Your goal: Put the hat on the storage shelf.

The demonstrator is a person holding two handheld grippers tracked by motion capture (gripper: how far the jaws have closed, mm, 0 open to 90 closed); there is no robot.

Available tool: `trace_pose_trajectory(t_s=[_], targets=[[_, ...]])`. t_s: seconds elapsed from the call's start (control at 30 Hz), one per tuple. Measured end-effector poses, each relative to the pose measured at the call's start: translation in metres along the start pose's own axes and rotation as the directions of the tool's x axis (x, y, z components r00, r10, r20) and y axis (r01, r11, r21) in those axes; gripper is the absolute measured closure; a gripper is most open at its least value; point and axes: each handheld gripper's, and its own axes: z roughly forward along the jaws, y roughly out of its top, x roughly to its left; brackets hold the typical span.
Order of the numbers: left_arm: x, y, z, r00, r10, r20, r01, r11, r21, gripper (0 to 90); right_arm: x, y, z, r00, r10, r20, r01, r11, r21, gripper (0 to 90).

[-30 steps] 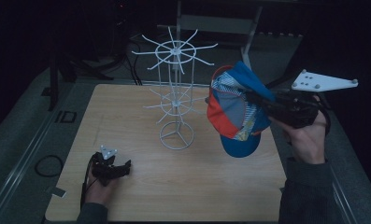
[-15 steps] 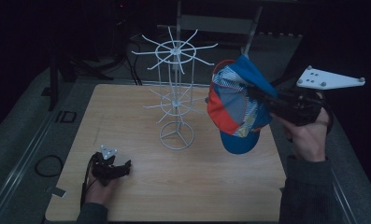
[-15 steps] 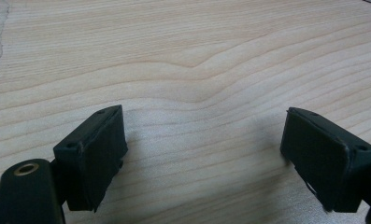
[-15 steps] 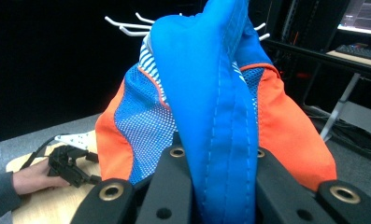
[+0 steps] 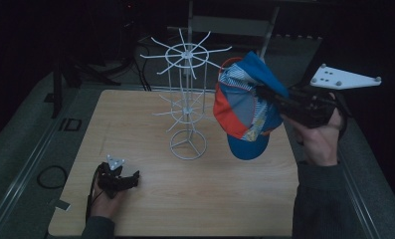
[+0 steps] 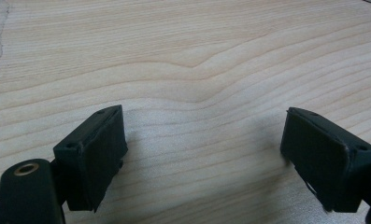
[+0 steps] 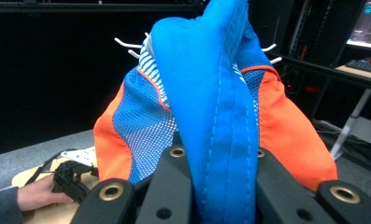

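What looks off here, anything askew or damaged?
Nothing damaged or spilled. The cap hangs crumpled and tilted in the air, pinched by the right claw beside the white wire rack, not on a hook. The rack stands upright. The left claw rests open and empty on the table.

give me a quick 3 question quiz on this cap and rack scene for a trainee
1. True or false: the right gripper is shut on the cap.
2. Where does the left gripper sit? A) low over the table, jaws open and empty B) on the wire rack C) holding the cap's brim
3. Fill in: in the high view the cap is held up in the air to the ____ of the rack.

Key: 1 true; 2 A; 3 right.
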Motion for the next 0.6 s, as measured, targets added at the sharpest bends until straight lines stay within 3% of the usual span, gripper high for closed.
trace_pose_trajectory(t_s=[0.2, 0.33, 0.53, 0.6], targets=[[0.000, 0.000, 0.000, 1.0000, 0.001, 0.000, -0.001, 1.0000, 0.000, 14.6, -0.002, -0.009, 0.022, 0.9997, 0.011, -0.023, -0.010, 0.999, 0.037, 87.7], [0.000, 0.000, 0.000, 1.0000, 0.000, 0.000, 0.000, 1.0000, -0.001, 14.6, -0.006, -0.015, 0.032, 0.9983, 0.044, -0.038, -0.042, 0.998, 0.041, 87.6], [0.000, 0.000, 0.000, 1.0000, 0.001, -0.001, -0.001, 1.0000, -0.002, 14.6, -0.008, -0.029, 0.048, 0.9978, 0.058, -0.031, -0.055, 0.994, 0.095, 87.2], [0.000, 0.000, 0.000, 1.0000, 0.006, 0.000, -0.006, 1.0000, 0.003, 14.6, -0.008, -0.036, 0.059, 0.9978, 0.065, -0.016, -0.062, 0.988, 0.141, 86.5]])
